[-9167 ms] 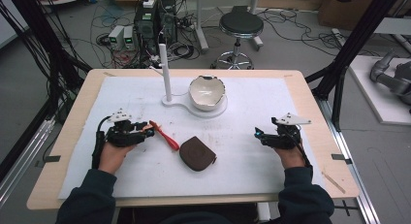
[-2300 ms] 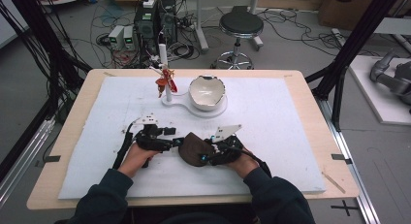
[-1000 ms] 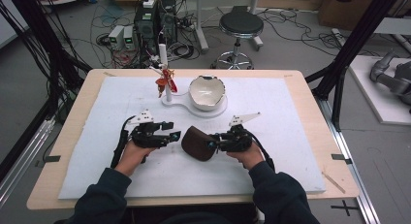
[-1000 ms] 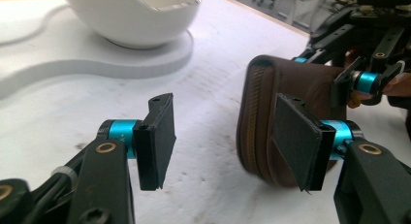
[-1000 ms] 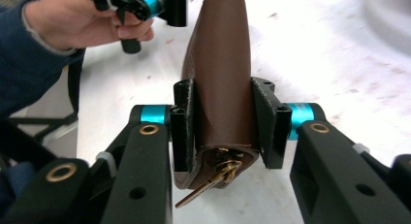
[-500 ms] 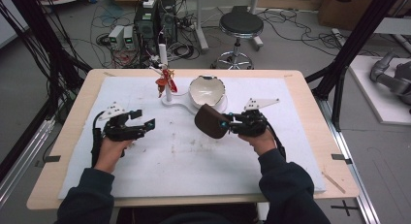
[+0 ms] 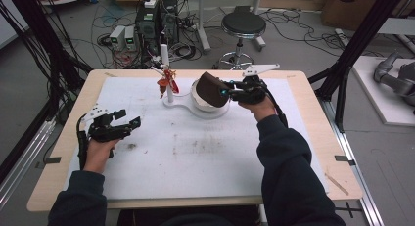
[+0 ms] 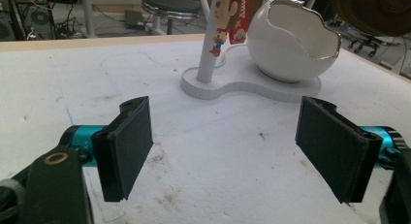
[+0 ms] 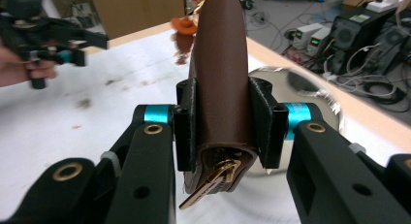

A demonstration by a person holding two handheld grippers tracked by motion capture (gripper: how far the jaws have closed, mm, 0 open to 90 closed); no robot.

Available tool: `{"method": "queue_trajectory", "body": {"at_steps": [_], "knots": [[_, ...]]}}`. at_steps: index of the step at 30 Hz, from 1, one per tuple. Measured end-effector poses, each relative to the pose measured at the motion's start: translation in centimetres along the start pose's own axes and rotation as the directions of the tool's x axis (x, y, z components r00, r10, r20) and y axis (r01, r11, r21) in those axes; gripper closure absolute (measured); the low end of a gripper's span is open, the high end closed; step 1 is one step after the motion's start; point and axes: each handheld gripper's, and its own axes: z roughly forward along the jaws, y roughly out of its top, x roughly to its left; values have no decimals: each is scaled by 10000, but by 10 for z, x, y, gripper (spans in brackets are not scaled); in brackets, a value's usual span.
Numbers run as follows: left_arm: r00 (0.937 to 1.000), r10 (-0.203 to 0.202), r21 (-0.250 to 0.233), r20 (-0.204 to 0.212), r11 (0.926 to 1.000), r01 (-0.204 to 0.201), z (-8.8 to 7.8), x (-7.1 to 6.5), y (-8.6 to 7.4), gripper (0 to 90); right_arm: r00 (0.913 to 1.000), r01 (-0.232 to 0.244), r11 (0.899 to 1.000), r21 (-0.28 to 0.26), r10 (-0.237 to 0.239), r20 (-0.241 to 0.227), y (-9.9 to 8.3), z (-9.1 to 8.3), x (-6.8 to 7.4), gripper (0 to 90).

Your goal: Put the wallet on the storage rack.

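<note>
The right gripper [image 7: 226, 91] clamps the brown pouch [image 7: 212, 89] above the white bowl [image 7: 201, 101]. The left gripper [image 7: 128, 119], jaws just opened and empty, hovers over the desk [image 7: 205, 157].

Table [image 7: 313, 152], white mat [image 7: 205, 152], stand [image 7: 195, 106]

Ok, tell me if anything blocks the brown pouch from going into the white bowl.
Nothing visible does. The right tongs hold the brown pouch just above the white bowl, whose opening looks clear. The post with the hanging charm stands off to the side.
</note>
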Motion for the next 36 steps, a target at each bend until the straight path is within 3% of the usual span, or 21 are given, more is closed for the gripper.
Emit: {"method": "queue_trajectory", "body": {"at_steps": [5, 9, 12, 18, 20, 23, 24, 25, 26, 29, 31, 34, 35, 36], "knots": [[9998, -132, -17, 112, 9999, 133, 1, 1, -1, 214, 9989, 420, 9989, 200, -424, 219, 9, 15, -13, 669], [9996, -251, -39, 154, 9997, 252, 2, 1, -1, 215, 9921, 1121, 9923, 536, -1147, 498, 10, 34, -25, 669], [9995, -280, -36, 168, 9996, 280, 2, 1, -1, 214, 9901, 1227, 9889, 844, -1277, 575, 7, 40, -29, 669], [9991, -326, 13, 255, 9995, 326, 3, 1, -2, 217, 9834, 1614, 9773, 1371, -1710, 606, -3, 52, -38, 667], [9991, -335, 40, 261, 9994, 334, 3, 1, -2, 217, 9759, 1980, 9664, 1641, -2101, 599, -6, 58, -38, 665], [9991, -330, 69, 282, 9994, 328, 3, 1, -2, 217, 9740, 2025, 9623, 1818, -2172, 649, -8, 63, -38, 661], [9989, -371, 64, 285, 9993, 370, 3, 1, -3, 217, 9721, 2076, 9567, 2041, -2250, 658, -10, 68, -37, 645], [9989, -371, 64, 285, 9993, 370, 3, 1, -3, 217, 9721, 2076, 9567, 2041, -2250, 658, -10, 68, -37, 645], [9989, -383, 61, 283, 9993, 381, 4, 1, -3, 217, 9765, 1777, 9631, 2020, -1980, 849, -11, 70, -37, 585], [9988, -380, 136, 310, 9992, 376, 4, 1, -4, 217, 9818, 1291, 9796, 1542, -1482, 1192, -11, 65, -39, 546], [9987, -391, 142, 319, 9992, 387, 4, 1, -4, 217, 9820, 1182, 9832, 1388, -1364, 1304, -12, 62, -40, 542], [9986, -398, 96, 340, 9992, 395, 3, 1, -4, 217, 9857, 557, 9905, 1255, -746, 1513, -16, 42, -43, 505], [9986, -406, 86, 326, 9992, 403, 3, 1, -4, 217, 9857, 557, 9905, 1255, -746, 1513, -16, 42, -43, 505], [9987, -402, 85, 315, 9992, 400, 3, 1, -3, 217, 9870, 270, 9927, 1179, -451, 1540, -18, 29, -44, 501]]}}
